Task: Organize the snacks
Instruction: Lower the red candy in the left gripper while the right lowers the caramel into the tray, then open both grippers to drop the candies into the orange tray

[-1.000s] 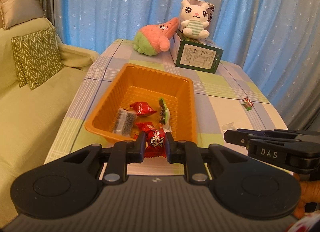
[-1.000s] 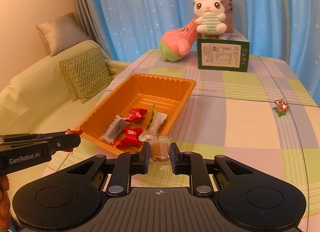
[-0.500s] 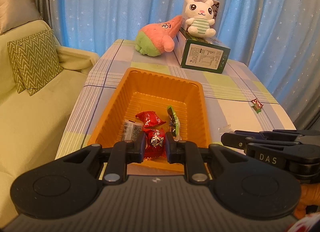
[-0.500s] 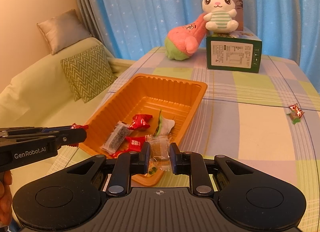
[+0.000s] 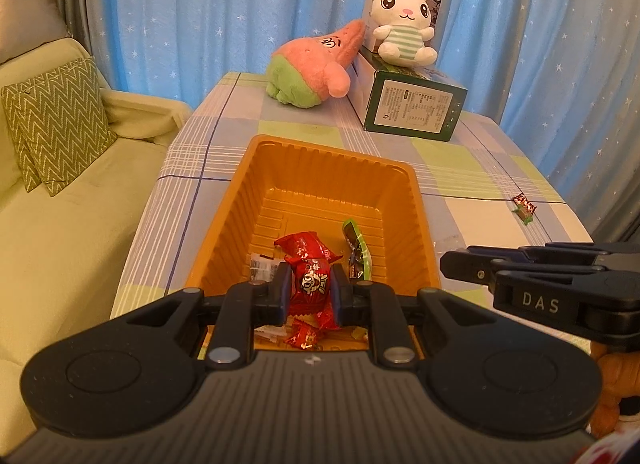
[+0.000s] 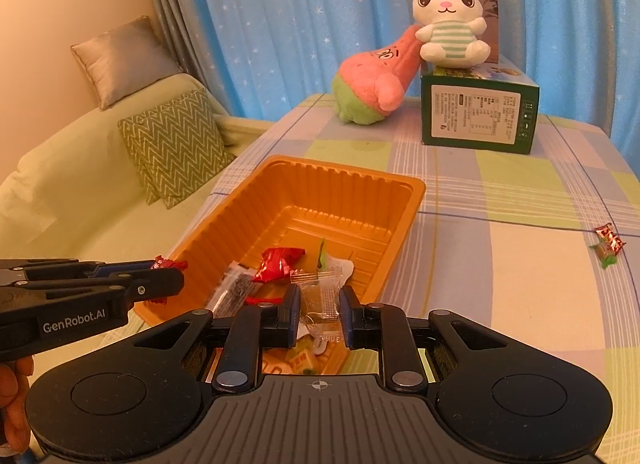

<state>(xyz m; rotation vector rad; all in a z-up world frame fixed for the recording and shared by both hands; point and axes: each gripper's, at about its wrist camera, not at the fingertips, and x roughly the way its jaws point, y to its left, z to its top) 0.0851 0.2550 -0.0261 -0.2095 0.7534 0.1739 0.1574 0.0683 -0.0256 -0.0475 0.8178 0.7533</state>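
An orange tray (image 5: 240, 199) (image 6: 404, 223) sits on the checked tablecloth and holds several wrapped snacks. My left gripper (image 5: 309, 291) is shut on a red snack packet (image 5: 312, 284) above the tray's near end; it shows from the side in the right wrist view (image 6: 168, 278). My right gripper (image 6: 319, 306) is shut on a clear snack packet (image 6: 322, 296) over the tray's near right corner; it shows in the left wrist view (image 5: 448, 264). A small red and green candy (image 5: 525, 207) (image 6: 608, 246) lies on the cloth to the right.
A pink and green plush (image 5: 316, 63) and a white rabbit plush (image 5: 402, 29) on a green box (image 5: 416, 111) stand at the table's far end. A sofa (image 5: 72, 199) with a zigzag cushion is left of the table.
Both grippers have moved forward with their packets, from the table's near edge to above the tray's near end.
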